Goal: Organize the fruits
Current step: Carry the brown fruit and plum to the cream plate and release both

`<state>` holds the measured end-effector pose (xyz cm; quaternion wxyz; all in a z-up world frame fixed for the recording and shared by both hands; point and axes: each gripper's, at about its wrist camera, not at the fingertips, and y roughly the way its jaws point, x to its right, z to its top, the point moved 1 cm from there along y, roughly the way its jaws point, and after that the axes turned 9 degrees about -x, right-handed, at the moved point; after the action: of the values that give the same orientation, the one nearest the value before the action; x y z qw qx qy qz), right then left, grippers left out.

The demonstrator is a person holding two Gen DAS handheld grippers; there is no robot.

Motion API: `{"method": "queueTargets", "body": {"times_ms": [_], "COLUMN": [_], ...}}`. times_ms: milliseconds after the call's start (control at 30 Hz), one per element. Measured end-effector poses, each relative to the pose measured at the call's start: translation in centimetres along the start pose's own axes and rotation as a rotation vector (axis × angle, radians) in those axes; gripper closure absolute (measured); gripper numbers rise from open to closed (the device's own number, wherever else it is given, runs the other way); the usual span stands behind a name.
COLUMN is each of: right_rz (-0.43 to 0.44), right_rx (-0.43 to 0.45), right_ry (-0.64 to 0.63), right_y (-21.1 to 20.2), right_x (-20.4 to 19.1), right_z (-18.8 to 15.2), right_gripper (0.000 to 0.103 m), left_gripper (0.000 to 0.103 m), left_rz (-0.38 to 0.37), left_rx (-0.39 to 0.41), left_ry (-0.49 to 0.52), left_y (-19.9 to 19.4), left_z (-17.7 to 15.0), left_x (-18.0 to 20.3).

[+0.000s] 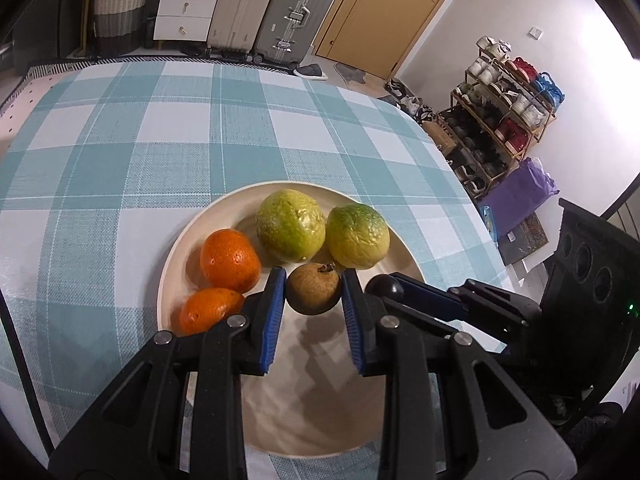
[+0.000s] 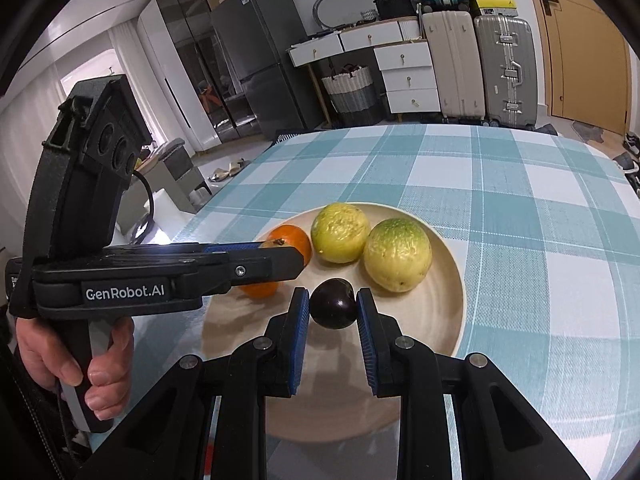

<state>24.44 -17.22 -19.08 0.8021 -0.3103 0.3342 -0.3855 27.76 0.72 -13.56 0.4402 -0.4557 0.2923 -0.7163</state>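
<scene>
A cream plate on the checked tablecloth holds two oranges and two yellow-green round fruits. My left gripper is shut on a small brown fruit, held just above the plate. My right gripper is shut on a small dark purple fruit, also over the plate. In the left wrist view the dark fruit shows at the right gripper's tip. In the right wrist view the left gripper reaches in from the left and covers part of an orange.
A blue and white checked tablecloth covers the table. A hand grips the left gripper's handle. Suitcases, drawers and a shoe rack stand beyond the table's far and right edges.
</scene>
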Motion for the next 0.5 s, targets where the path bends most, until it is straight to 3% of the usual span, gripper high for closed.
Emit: {"method": "queueTargets", "body": {"times_ms": [500], "right_rz": [-0.027], "right_rx": [-0.04], "right_ry": [-0.014], "right_y": [2.8], "right_x": [-0.1], "right_z": [1.2], "right_gripper": [0.078], "left_gripper": [0.077], "left_rz": [-0.02], "left_rx": [0.012], "left_ry": [-0.035], "left_y": [0.5], "left_z": [0.7], "left_x": [-0.8]}}
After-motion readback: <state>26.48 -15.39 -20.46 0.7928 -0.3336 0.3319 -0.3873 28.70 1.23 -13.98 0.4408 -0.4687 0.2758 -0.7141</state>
